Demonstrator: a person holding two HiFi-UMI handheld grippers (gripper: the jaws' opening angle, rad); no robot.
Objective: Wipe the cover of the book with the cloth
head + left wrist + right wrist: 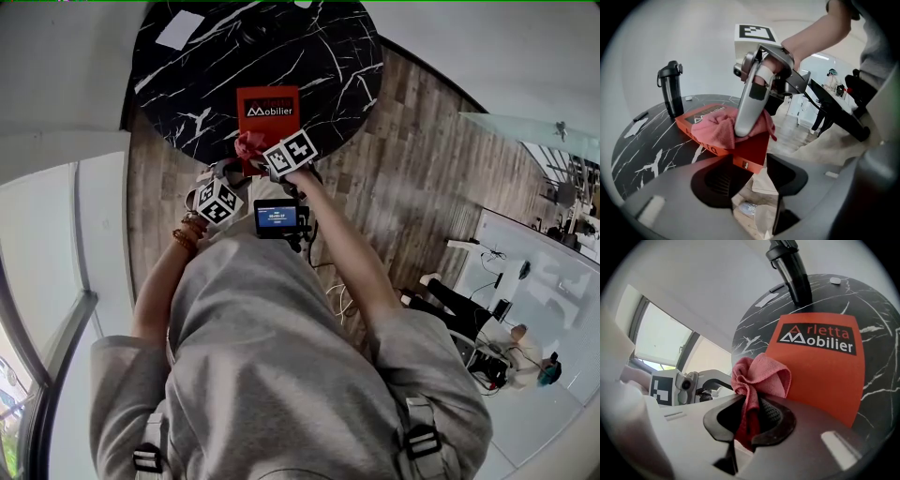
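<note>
An orange-red book printed "Arletta Mobilier" lies on the round black marble table, its near corner past the table's edge. My right gripper is shut on a bunched pink cloth, which rests on the book's near left corner. In the left gripper view the cloth sits on the book under the right gripper. My left gripper is open with nothing between its jaws, just short of the book's overhanging corner. In the head view it is below the cloth.
A black bottle stands upright on the table behind the book, also in the left gripper view. A white paper lies at the table's far left. Wood floor surrounds the table; a person is at the lower right.
</note>
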